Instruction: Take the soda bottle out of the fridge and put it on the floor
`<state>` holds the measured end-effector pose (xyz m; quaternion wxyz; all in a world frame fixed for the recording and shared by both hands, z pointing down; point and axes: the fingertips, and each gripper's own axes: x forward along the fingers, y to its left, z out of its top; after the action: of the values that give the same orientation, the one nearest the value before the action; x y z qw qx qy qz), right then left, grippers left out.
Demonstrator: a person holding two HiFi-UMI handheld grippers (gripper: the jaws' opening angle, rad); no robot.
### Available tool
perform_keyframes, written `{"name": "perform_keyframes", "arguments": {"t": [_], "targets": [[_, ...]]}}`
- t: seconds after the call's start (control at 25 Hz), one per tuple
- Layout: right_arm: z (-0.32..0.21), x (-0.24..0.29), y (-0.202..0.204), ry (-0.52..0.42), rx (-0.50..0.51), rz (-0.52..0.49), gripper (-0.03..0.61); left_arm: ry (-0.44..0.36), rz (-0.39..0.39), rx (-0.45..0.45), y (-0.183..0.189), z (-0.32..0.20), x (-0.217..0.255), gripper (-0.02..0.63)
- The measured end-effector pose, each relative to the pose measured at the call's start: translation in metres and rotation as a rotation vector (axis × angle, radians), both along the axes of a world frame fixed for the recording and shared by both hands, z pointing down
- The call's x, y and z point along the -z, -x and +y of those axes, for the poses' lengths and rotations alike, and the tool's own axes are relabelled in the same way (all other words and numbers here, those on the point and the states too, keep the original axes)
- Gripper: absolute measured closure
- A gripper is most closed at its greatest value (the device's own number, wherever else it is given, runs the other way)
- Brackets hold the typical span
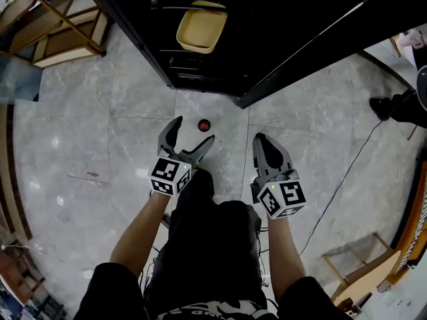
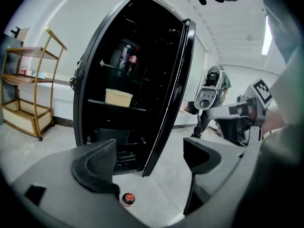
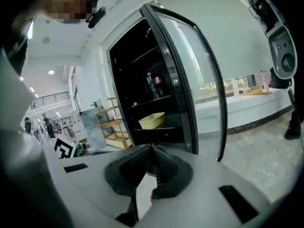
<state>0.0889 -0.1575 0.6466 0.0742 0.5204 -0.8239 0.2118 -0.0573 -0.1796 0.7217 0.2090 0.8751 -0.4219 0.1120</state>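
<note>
Red-capped soda bottle (image 1: 203, 125) stands on the floor (image 1: 133, 112) by the fridge (image 1: 267, 19). Left gripper (image 1: 193, 131) is spread and empty, right gripper (image 1: 260, 142) pressed together; both should lift straight, clear of the bottle.

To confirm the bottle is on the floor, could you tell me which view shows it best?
The head view: from above, the bottle stands clear on the floor before the fridge. The left gripper view shows only its red cap at the bottom edge; the right gripper view barely shows it.
</note>
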Motion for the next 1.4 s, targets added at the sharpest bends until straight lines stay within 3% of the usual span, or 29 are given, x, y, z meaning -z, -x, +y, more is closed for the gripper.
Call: {"name": "perform_keyframes", "arguments": {"t": [0.32, 0.56, 0.64, 0.88, 1.16, 1.4], "targets": [[0.013, 0.195, 0.019, 0.035, 0.021, 0.004, 0.555, 0.037, 0.050, -0.036, 0.021, 0.019, 0.216, 0.183], [0.030, 0.294, 0.016, 0.027, 0.027, 0.020, 0.555, 0.034, 0.102, -0.062, 0.020, 0.029, 0.330, 0.186], [0.030, 0.316, 0.012, 0.019, 0.020, 0.029, 0.555, 0.021, 0.122, -0.066, 0.017, 0.031, 0.360, 0.229], [0.026, 0.359, 0.004, -0.017, 0.034, 0.022, 0.555, -0.042, 0.117, -0.034, 0.003, 0.028, 0.420, 0.599], [0.017, 0.399, -0.007, -0.078, 0.070, 0.009, 0.555, -0.082, 0.098, -0.070, -0.023, 0.022, 0.468, 0.607], [0.014, 0.420, -0.021, -0.132, 0.056, 0.048, 0.555, -0.158, 0.048, -0.062, -0.010, 0.023, 0.499, 0.606]]}}
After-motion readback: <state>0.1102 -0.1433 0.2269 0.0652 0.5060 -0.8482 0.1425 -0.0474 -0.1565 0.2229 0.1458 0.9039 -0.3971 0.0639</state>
